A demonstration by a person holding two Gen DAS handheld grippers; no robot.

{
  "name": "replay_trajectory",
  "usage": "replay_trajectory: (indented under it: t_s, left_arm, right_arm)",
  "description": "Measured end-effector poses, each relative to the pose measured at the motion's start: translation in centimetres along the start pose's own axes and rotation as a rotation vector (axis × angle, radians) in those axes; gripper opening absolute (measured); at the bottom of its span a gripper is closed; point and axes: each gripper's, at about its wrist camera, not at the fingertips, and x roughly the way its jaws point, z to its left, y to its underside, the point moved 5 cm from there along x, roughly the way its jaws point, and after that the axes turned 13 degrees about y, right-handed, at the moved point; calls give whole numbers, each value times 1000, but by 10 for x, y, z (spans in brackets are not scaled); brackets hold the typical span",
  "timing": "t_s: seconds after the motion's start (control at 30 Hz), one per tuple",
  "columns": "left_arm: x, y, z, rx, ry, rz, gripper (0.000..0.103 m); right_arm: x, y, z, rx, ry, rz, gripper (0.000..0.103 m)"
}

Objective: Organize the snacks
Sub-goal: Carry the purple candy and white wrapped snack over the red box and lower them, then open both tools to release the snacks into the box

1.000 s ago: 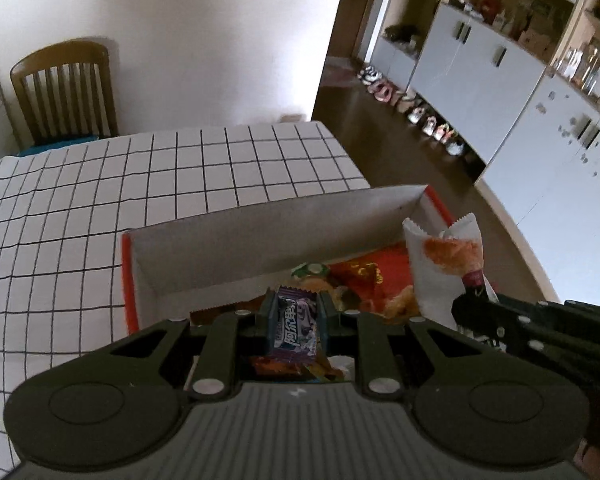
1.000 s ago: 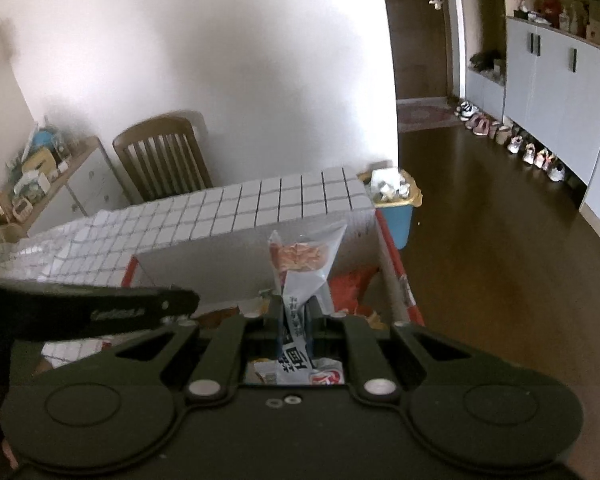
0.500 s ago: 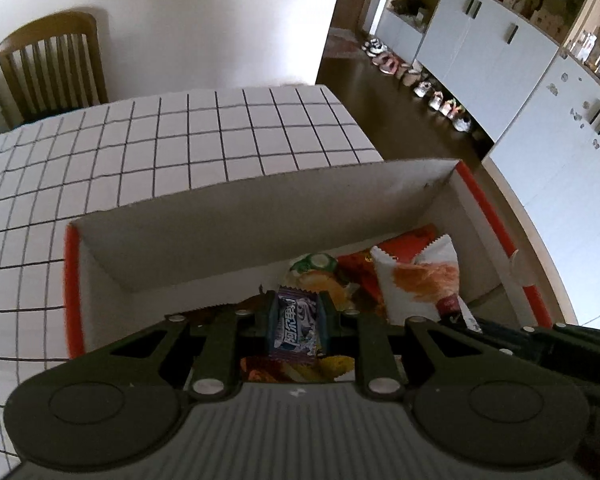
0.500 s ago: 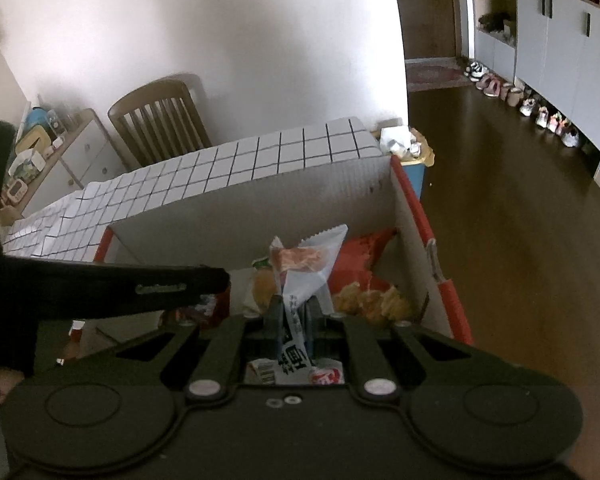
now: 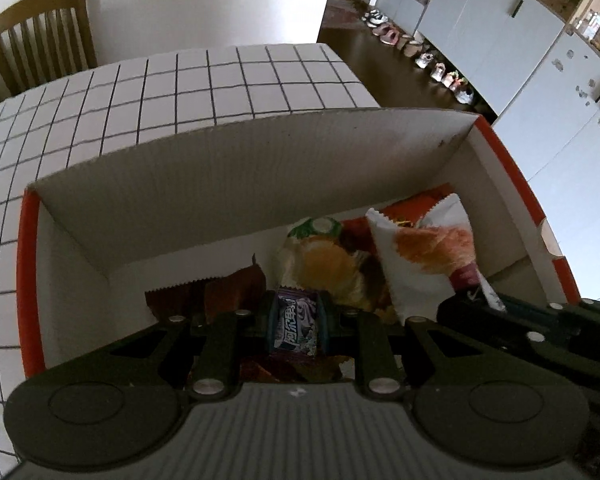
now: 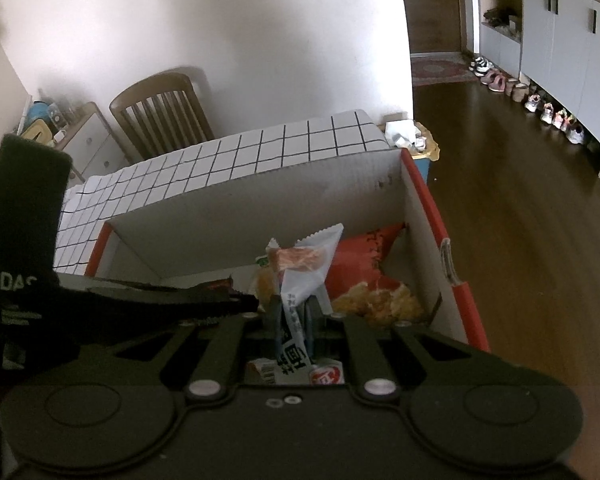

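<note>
Your grid-cloth table (image 5: 220, 80) carries the orange-edged cardboard box (image 5: 228, 184), both grippers over it. Right gripper (image 6: 296, 320) pinches a white snack packet (image 6: 308, 268); left gripper (image 5: 294, 322) clamps a purple candy (image 5: 294, 324).

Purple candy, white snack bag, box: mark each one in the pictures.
purple candy (image 5: 295, 321), left wrist view, middle of the wrapper.
white snack bag (image 6: 306, 270), right wrist view, upper half.
box (image 5: 236, 184), left wrist view, far inner wall.
</note>
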Motion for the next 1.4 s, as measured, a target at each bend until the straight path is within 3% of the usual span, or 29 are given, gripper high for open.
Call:
replay_trajectory:
  t_s: [0.23, 0.43, 0.57, 0.9, 1.0, 1.2, 1.23, 1.3, 1.33, 1.37, 1.4]
  left_arm:
    - [-9, 4, 4, -19, 12, -3, 21]
    - [-21, 6, 7, -40, 21, -18, 32]
    - [-39, 10, 4, -26, 14, -67, 70]
    - [-87, 29, 2, 16, 27, -128, 72]
    - [-106, 37, -1, 41, 37, -156, 81]
    - [-144, 55, -5, 95, 63, -213, 86]
    - [-150, 59, -4, 99, 72, -221, 87]
    - [-164, 66, -4, 107, 90, -243, 89]
    - [-169, 69, -4, 109, 93, -251, 89]
    - [-174, 73, -5, 114, 93, -262, 90]
    - [-181, 77, -5, 121, 94, -274, 91]
  right_arm:
    - [-1, 1, 1, -5, 5, 11, 11]
    - [-4, 4, -2, 6, 14, 14, 11]
    - [-10, 9, 0, -15, 16, 7, 11]
    - [-31, 18, 5, -55, 21, -31, 13]
    - [-40, 22, 4, -52, 29, -48, 14]
    - [-67, 29, 4, -38, 30, -105, 23]
    - [-72, 30, 4, -31, 27, -117, 30]
    - [-83, 32, 4, -29, 26, -138, 58]
    - [-89, 34, 5, -29, 26, -150, 81]
    - [-96, 36, 5, -29, 27, -167, 94]
    - [-102, 37, 6, -27, 32, -184, 94]
